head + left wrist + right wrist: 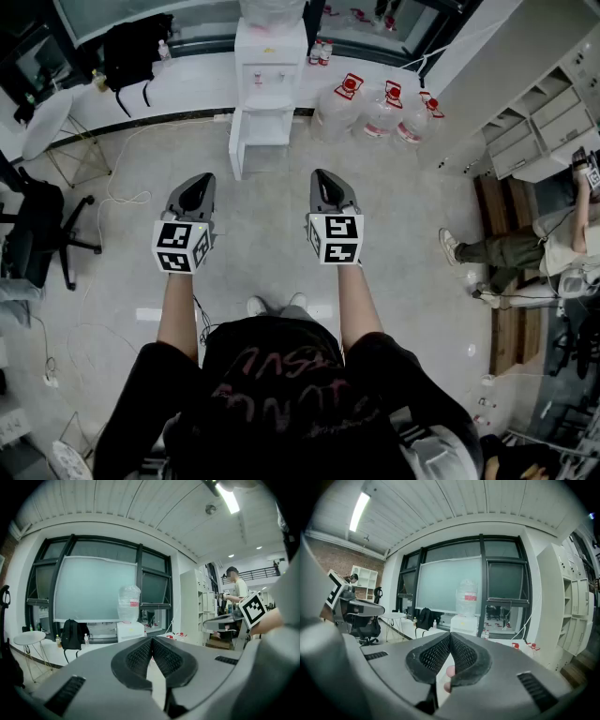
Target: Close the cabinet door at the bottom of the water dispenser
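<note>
The white water dispenser (pixel 267 84) stands against the far wall with a clear bottle on top. Its bottom cabinet door (pixel 235 145) hangs open, swung out to the left. I hold both grippers out level over the floor, well short of the dispenser and touching nothing. The left gripper (pixel 199 180) is shut and empty, and so is the right gripper (pixel 323 176). In the left gripper view the dispenser (pixel 130 630) shows just beyond the left gripper (pixel 152 639), left of its closed tips. The right gripper view has the dispenser (pixel 464 624) above the right gripper (pixel 450 634), whose tips meet.
Several water jugs (pixel 380 112) with red caps stand right of the dispenser. A black backpack (pixel 136 52) lies on the ledge at the left, near a round white table (pixel 47 122) and an office chair (pixel 37 234). A person (pixel 525 248) sits at the right beside white shelving (pixel 544 122).
</note>
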Available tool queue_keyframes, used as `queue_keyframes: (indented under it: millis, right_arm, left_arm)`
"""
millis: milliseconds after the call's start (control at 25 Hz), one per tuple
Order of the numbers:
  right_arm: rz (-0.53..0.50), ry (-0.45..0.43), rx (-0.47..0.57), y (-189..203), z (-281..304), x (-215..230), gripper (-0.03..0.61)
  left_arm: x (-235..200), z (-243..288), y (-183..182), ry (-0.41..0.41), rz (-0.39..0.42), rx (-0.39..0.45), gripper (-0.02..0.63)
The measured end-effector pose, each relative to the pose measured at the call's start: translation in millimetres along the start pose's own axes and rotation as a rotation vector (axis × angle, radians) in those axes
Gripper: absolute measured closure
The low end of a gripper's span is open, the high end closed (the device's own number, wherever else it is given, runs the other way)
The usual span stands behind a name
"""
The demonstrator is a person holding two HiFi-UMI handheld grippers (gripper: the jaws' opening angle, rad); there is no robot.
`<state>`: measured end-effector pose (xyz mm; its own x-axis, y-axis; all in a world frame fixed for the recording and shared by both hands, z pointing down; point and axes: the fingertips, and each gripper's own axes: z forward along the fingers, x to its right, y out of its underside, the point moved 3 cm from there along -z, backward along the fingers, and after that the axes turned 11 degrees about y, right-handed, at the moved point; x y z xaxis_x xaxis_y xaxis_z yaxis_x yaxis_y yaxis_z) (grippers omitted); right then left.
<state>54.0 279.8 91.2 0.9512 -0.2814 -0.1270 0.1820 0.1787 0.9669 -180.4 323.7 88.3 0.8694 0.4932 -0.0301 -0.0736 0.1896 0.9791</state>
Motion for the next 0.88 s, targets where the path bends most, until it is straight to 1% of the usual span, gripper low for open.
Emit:
queue_keyframes:
  millis: [200, 600, 880]
  right_arm:
    - [0.003, 0.01, -0.003, 0, 1, 1, 0.566]
    - [-0.016, 0.01, -0.014, 8, 14, -14, 0.566]
    - [-0.015, 0.014, -0.027, 15, 43, -13, 0.565]
  left_arm:
    - [0, 1, 1, 0.013, -0.001, -0.002, 0.601]
    - [-16, 5, 17, 0.039, -0.022, -0.014, 0.601]
    - [-35, 24, 32, 0.05, -0.038, -0.035, 0.6]
